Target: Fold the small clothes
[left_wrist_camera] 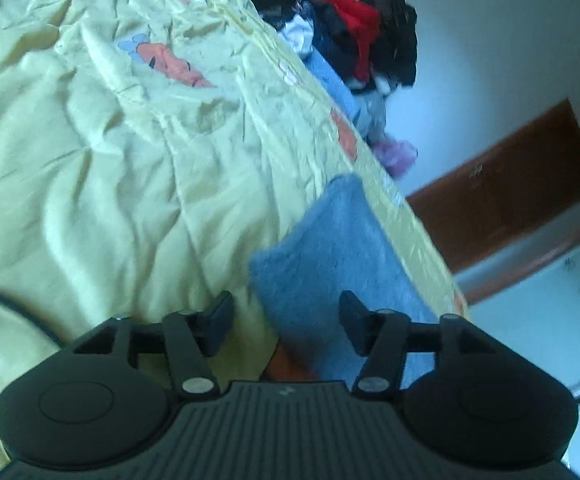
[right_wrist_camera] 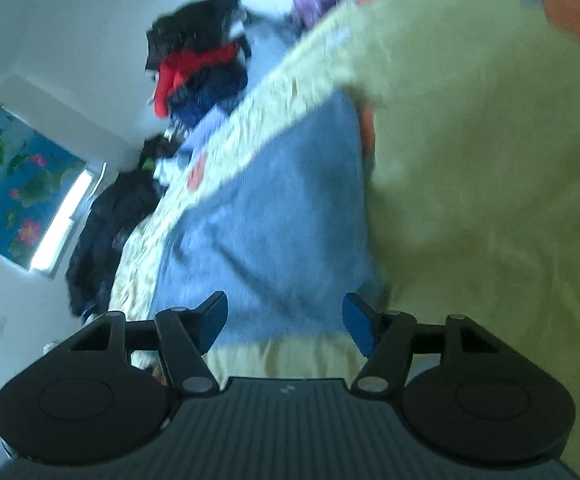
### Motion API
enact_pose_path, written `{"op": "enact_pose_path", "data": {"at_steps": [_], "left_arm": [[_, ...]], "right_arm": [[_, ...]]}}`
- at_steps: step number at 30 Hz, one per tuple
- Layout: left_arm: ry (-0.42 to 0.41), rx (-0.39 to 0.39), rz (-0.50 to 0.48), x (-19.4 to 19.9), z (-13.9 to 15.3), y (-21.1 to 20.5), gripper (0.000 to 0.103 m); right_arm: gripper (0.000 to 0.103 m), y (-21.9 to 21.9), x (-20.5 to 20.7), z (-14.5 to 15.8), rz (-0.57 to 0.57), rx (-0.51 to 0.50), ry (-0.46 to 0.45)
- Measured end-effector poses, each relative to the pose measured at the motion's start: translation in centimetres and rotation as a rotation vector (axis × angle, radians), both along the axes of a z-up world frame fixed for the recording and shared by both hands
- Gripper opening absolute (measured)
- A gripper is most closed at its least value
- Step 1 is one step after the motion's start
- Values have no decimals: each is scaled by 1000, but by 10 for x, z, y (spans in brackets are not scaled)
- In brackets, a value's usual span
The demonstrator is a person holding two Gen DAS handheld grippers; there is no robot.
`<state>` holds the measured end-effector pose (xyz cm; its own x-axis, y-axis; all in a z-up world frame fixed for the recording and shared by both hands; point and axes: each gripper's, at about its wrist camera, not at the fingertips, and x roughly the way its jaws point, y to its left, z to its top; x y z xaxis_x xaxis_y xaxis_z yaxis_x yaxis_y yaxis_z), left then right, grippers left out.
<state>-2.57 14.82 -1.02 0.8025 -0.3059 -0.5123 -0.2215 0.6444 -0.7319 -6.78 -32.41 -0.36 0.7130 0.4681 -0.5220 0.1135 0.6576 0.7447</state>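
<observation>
A blue fuzzy garment point(left_wrist_camera: 342, 256) lies folded into a flat, roughly rectangular slab on the yellow bedspread, in the lower right of centre in the left wrist view, close to the bed's edge. In the right wrist view the same blue piece point(right_wrist_camera: 273, 216) fills the middle of the frame, blurred, its long side running diagonally.

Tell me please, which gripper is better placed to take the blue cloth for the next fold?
Probably right. The right gripper is open with the blue cloth straight ahead. The left gripper, also open, sees it off to one side.
</observation>
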Motion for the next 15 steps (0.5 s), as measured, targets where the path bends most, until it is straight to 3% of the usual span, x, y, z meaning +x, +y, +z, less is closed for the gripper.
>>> {"op": "enact_pose_path", "data": {"at_steps": [1,4,6,9,10,12,13,14,15], "left_arm": [[-9,-9,2,3,0,-1,68],[-22,-30,10,18,-3,-5,68],[-23,-25,5,31,-1,-11,66],[20,4,-19,45,-4,-19,8],[44,2,-12,48,-6,-19,7],[44,-8,13,46,-8,-18,6],[32,0,22,42,-5,-18,6],[12,2,26,37,-1,-17,6],[-6,-6,22,32,4,-16,5]], "right_arm": [[68,1,-2,-5,0,25,14],[68,1,-8,-21,-39,51,68],[68,2,-4,-28,-82,103,54],[68,7,9,-31,-154,129,43],[66,9,13,-31,-179,122,33],[52,13,21,-35,-226,106,31],[26,9,22,-39,-236,95,53],[16,9,28,-45,-246,90,80],[16,6,27,-49,-257,118,66]]}}
